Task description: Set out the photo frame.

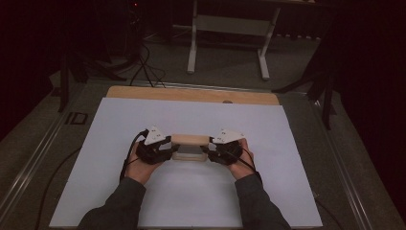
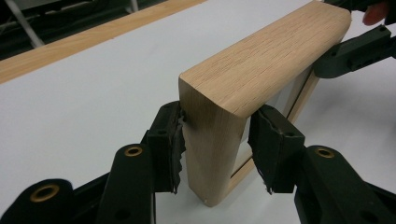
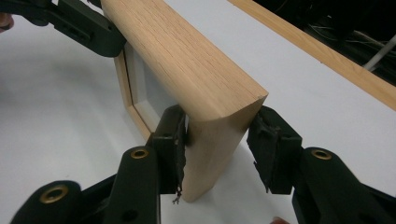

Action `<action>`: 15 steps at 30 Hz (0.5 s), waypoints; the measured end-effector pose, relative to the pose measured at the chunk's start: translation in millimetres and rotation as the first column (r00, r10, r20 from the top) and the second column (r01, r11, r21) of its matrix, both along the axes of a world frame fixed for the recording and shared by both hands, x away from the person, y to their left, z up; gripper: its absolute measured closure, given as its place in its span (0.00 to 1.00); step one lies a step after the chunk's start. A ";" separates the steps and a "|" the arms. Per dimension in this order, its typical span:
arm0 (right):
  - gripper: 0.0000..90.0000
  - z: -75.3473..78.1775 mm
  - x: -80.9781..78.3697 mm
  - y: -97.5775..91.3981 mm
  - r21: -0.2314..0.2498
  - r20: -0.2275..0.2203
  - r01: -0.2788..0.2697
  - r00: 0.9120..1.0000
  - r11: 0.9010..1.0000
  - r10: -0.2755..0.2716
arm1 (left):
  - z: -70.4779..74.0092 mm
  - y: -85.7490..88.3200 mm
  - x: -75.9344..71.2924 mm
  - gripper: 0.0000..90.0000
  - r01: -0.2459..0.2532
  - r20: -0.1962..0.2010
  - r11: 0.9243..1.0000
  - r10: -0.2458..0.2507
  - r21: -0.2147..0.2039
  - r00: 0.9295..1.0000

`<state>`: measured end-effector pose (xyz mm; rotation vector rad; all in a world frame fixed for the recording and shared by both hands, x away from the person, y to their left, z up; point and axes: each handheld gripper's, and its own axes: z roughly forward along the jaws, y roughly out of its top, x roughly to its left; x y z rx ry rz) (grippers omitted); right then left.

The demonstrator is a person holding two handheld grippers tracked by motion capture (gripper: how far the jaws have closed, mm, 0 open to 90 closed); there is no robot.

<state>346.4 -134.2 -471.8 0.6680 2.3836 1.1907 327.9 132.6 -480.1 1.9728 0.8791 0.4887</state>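
The left gripper (image 2: 215, 149) had its jaws around one end post of a small wooden frame (image 2: 261, 65), one pad pressed onto the wood and the other just beside it, so it looked clamped or very nearly so. Same deal on the other side: the right gripper (image 3: 217, 149) sat around the opposite end of the frame (image 3: 187, 60), near pad on the wood, far pad maybe a hair off, hard to call. In the high view the frame (image 1: 190, 140) stood upright between the left gripper (image 1: 167, 149) and the right gripper (image 1: 209, 149), roughly mid-way across the white sheet (image 1: 143, 115) on the table (image 1: 191, 94). Whether its bottom edge touched the sheet or hung just above wasn't clear. Looked like a two-handed hold, mid carry or about to set down. Next move probably needed both hands going together at the same height, otherwise the frame could twist or slip out of the looser pad.
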 end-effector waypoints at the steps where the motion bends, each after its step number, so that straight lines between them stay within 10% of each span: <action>1: 0.63 0.2 1.8 1.2 -0.002 -0.001 0.003 1.000 1.000 -0.003 | 0.0 0.7 1.8 0.61 -0.003 0.000 1.000 0.003 -0.001 1.000; 15: 0.63 -0.1 26.4 0.7 0.035 -0.049 -0.008 0.999 0.999 0.010 | -1.9 0.9 16.1 0.61 -0.056 -0.031 0.997 0.054 -0.057 0.998</action>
